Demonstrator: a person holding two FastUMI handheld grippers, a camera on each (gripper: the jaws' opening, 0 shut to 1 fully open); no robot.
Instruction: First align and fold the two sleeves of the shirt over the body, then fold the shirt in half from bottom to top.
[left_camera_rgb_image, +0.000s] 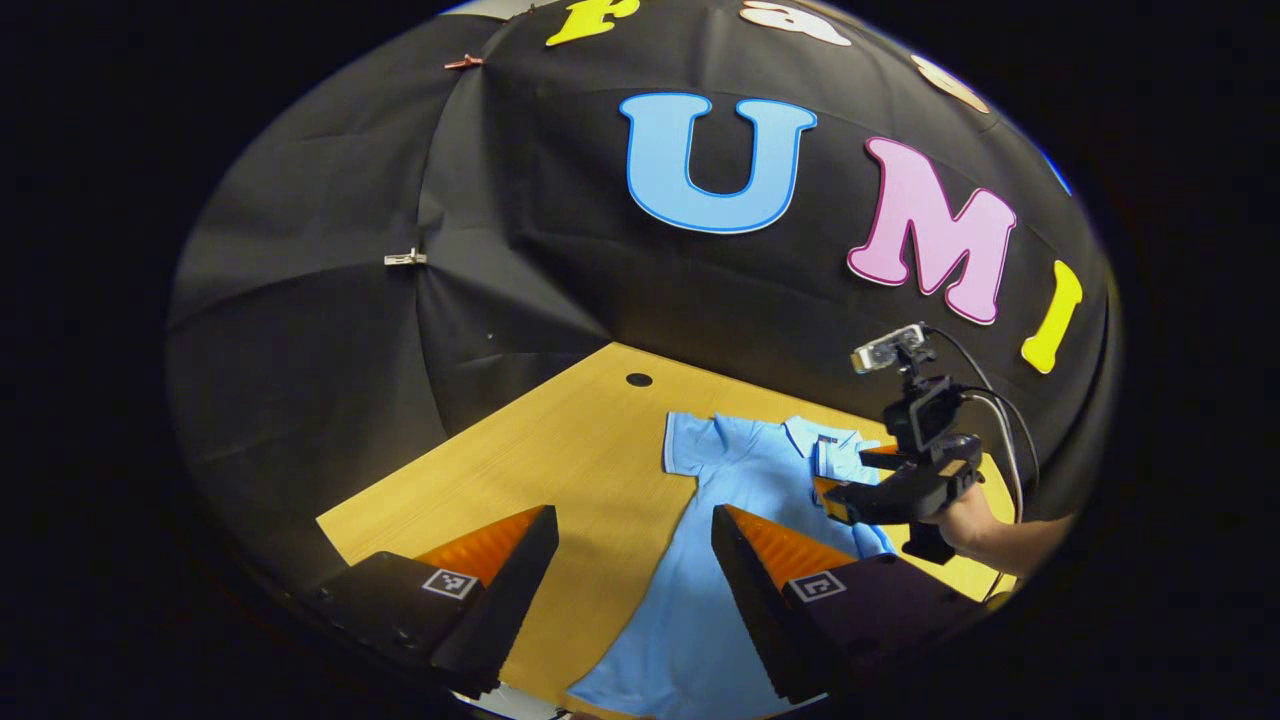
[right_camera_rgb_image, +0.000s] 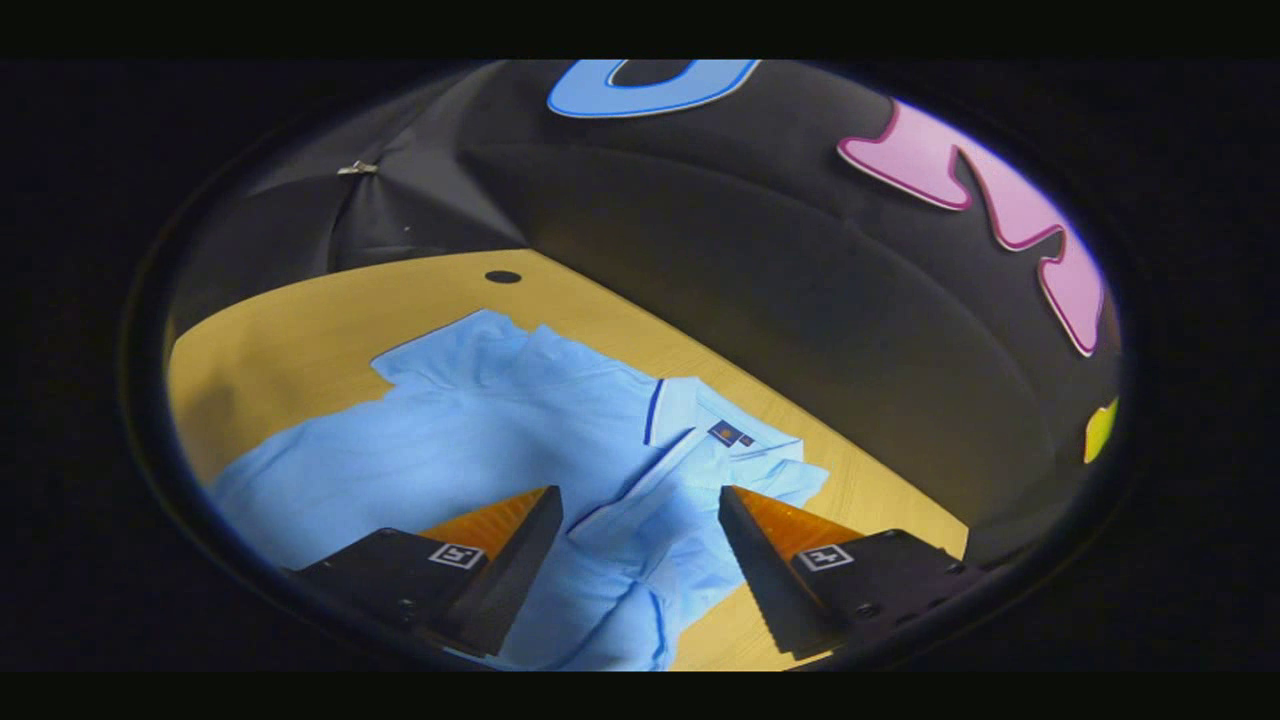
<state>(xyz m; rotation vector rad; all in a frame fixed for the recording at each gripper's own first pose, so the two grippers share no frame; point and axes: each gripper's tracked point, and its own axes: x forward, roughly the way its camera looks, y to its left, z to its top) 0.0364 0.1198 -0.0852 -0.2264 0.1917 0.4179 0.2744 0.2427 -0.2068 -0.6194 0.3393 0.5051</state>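
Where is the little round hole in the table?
In the left gripper view the round hole sits in the wooden table near the black cloth wall, just beyond the blue shirt, above its spread sleeve.

The shirt (right_camera_rgb_image: 480, 420) is plain light blue with dark blue collar trim, on a yellow-tan wood-grain table (left_camera_rgb_image: 540, 450).

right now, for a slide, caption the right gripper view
Open right tool hovers over a light blue polo shirt lying on the wooden table, one sleeve folded in.
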